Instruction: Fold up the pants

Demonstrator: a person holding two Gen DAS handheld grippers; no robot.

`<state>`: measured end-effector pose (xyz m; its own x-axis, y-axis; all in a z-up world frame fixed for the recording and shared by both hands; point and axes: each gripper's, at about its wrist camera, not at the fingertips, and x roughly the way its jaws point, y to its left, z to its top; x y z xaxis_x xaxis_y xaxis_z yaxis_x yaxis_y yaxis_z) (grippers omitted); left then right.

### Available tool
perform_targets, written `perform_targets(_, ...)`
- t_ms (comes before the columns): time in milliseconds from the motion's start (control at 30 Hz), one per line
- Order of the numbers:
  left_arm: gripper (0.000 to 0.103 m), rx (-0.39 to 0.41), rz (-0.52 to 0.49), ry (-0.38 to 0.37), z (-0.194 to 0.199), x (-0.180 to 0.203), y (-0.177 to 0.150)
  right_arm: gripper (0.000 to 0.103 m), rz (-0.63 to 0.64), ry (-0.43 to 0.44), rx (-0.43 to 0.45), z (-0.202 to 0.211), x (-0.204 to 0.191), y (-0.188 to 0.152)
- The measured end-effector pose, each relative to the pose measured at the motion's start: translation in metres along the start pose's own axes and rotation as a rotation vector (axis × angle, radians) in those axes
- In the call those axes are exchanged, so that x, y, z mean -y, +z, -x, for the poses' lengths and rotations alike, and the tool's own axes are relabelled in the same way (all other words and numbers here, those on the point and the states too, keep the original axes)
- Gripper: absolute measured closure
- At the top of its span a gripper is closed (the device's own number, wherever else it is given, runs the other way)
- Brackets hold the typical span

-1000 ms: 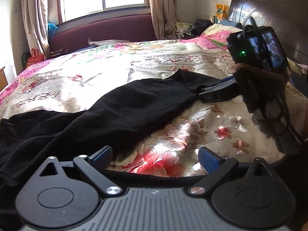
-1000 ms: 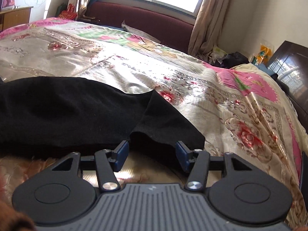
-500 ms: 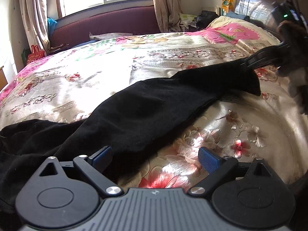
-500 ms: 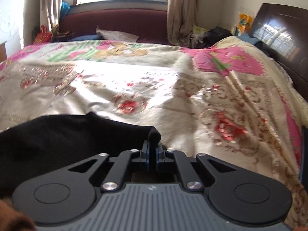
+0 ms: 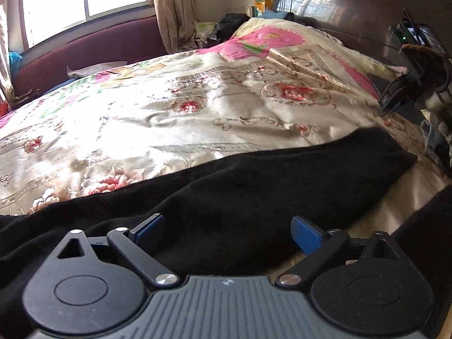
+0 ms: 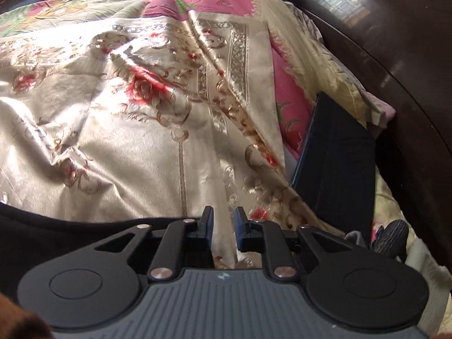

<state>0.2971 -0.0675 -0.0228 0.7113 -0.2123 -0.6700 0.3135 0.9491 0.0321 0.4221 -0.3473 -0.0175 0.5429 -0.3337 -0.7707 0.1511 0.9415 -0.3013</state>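
Black pants (image 5: 254, 186) lie stretched across the floral bedspread (image 5: 169, 118), one leg reaching to the right. My left gripper (image 5: 227, 230) is open, low over the pants, with the cloth between its blue fingers. My right gripper (image 6: 223, 227) has its jaws slightly apart with nothing between them; it hovers above the bedspread (image 6: 141, 141). A black edge of the pants (image 6: 42, 226) shows at its lower left. The right gripper also shows in the left wrist view (image 5: 395, 99), raised above the leg end.
A dark wooden headboard (image 6: 395, 70) runs along the right. A dark flat book or tablet (image 6: 333, 163) lies at the bed's right edge. A maroon bench (image 5: 84, 48) and window stand at the far side, with clutter in the corner (image 5: 226, 25).
The right gripper pulled the leg end rightwards, then let it go and lifted off with jaws slightly apart. The leg now lies straighter. The left gripper moved over the pants, still open.
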Motion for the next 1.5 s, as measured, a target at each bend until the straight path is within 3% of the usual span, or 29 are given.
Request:
perform_targets(100,0.0,-0.004,-0.028,0.001,0.003,0.003,-0.01,0.086,-0.05,0.039,0.076,0.023,-0.001,-0.016)
perform_targets(233,0.0,-0.04,-0.029,-0.042,0.002,0.003,-0.017,0.078,0.034,-0.008,0.199,0.066,-0.014,-0.033)
perform_targets(300,0.0,-0.042,-0.045,-0.062,0.001,0.009,-0.02,0.077,0.031,0.021,0.238,0.086,-0.014,-0.039)
perform_targets(400,0.0,-0.081,-0.045,-0.113,-0.009,0.019,-0.023,0.07,0.033,0.144,0.193,0.084,-0.02,-0.046)
perform_targets(467,0.0,-0.09,-0.054,-0.11,-0.011,0.023,-0.026,0.072,0.005,0.15,0.09,0.058,-0.025,-0.056)
perform_targets(567,0.0,-0.05,-0.085,-0.085,0.003,0.027,-0.033,0.071,-0.11,0.104,-0.037,0.023,-0.017,-0.078)
perform_targets(700,0.0,-0.004,-0.069,-0.047,0.029,0.02,-0.046,0.069,-0.11,0.13,0.107,0.066,-0.02,-0.106)
perform_targets(800,0.0,0.021,-0.075,0.011,0.052,0.017,-0.055,0.069,-0.102,0.222,0.18,0.11,-0.032,-0.128)
perform_targets(933,0.0,0.056,-0.034,0.07,0.096,0.008,-0.063,0.069,-0.058,0.387,0.218,0.167,-0.064,-0.155)
perform_targets(1133,0.0,0.087,0.05,0.174,0.162,-0.005,-0.073,0.067,0.036,0.536,0.281,0.247,-0.103,-0.199)
perform_targets(1333,0.0,0.142,0.104,0.254,0.212,-0.013,-0.092,0.066,0.011,0.632,0.31,0.298,-0.116,-0.232)
perform_targets(1500,0.0,0.132,0.136,0.282,0.228,-0.011,-0.118,0.066,0.047,0.678,0.317,0.322,-0.133,-0.26)
